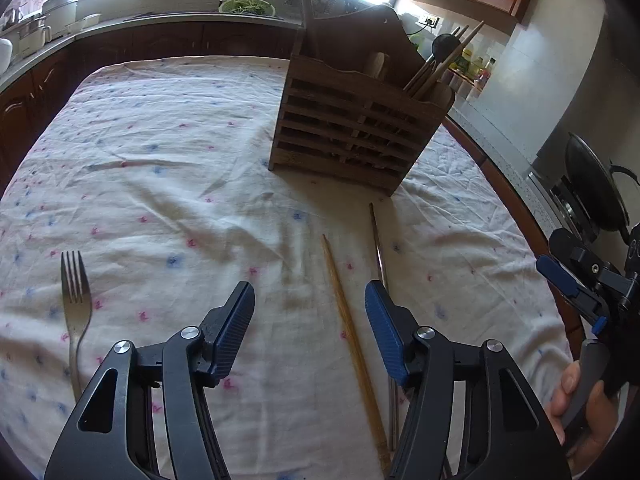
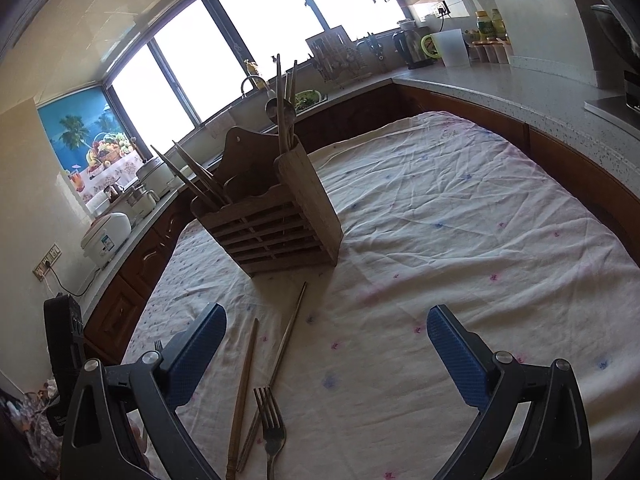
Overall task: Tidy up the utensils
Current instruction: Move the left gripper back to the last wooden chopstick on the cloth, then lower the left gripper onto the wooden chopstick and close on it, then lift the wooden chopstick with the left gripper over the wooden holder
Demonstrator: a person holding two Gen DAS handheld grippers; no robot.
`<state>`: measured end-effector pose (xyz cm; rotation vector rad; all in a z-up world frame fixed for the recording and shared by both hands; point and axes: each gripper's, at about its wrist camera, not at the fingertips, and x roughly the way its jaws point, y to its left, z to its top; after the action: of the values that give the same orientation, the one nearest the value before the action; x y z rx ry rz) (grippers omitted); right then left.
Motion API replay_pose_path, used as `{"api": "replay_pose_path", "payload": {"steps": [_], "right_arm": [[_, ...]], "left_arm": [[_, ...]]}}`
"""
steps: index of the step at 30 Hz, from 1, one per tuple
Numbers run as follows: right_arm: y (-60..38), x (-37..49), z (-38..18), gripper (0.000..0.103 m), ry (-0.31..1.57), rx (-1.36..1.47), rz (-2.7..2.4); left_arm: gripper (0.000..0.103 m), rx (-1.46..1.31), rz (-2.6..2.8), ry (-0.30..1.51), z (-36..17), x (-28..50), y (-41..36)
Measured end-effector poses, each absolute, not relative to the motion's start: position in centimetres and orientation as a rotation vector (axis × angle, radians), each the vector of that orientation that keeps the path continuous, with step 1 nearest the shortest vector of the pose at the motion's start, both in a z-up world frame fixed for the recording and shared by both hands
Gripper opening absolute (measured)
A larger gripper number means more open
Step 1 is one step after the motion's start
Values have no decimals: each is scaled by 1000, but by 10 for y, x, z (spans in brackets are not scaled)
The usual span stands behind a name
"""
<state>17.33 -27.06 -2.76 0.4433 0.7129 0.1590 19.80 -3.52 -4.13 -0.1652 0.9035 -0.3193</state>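
- Partly done, by the look of it: rack (image 1: pixel 352 128) upper centre of the left view already stocked with chopsticks (image 1: pixel 440 64) and a ladle (image 2: pixel 276 110) standing in its compartments.
- Left to do: four loose pieces flat on the cloth.
- Wooden chopstick (image 1: pixel 348 320) lower centre of the left view, between the fingers of the left claw (image 1: pixel 310 334) but not touched.
- Metal chopstick (image 1: pixel 378 240) just right of it, lower end hidden behind the right-hand finger.
- Fork (image 1: pixel 74 292) at lower left of the left view, well apart from the chopsticks.
- Second fork (image 2: pixel 270 420) at bottom centre of the right view, its tines across the metal chopstick's near end.
- Left claw half apart, nothing clamped; next step likely a pinch on the wooden chopstick.
- Right claw (image 2: pixel 326 356) wide apart, empty, over bare cloth right of the fork.
- Desk (image 1: pixel 160 152) draped in a wrinkled white cloth with small pink and blue flowers; soft and creased, so thin sticks may be awkward to lift.
- Kitchen around: dark wood cabinets, a long counter, bright windows across the top, sink (image 2: pixel 256 84) below them, rice cooker (image 2: pixel 106 236) at left of the right view, kettle (image 2: pixel 412 48) and jars upper right, wok (image 1: pixel 596 188) at right of the left view.
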Motion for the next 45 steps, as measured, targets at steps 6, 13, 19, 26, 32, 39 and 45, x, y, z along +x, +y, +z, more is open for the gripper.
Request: {"api": "replay_pose_path", "payload": {"steps": [6,13,19,26,32,39,45], "right_arm": [[-272,186,-34,93,734,442,155],[-259,209,-48,70,802,406,177],[-219,242,-68,46,899,304,237],[-180,282,-93,30,1000,163,232],[-153,283,-97,23,988,-18,191],[-168,274,-91,7,993,118,252],[-193,249,-57,5,919,257,298]], "left_arm": [[38,-91,-364,983,-59,228,-63],[8,-11,-405,1009,-69,226,-60],[8,-16,-407,1039,-67,214,-21],[12,-40,-391,1064,-67,217,-10],[10,36,-362,1029,-67,219,-27],[6,55,-373,1009,-66,217,-30],[5,-18,-379,959,-47,202,-14]]}}
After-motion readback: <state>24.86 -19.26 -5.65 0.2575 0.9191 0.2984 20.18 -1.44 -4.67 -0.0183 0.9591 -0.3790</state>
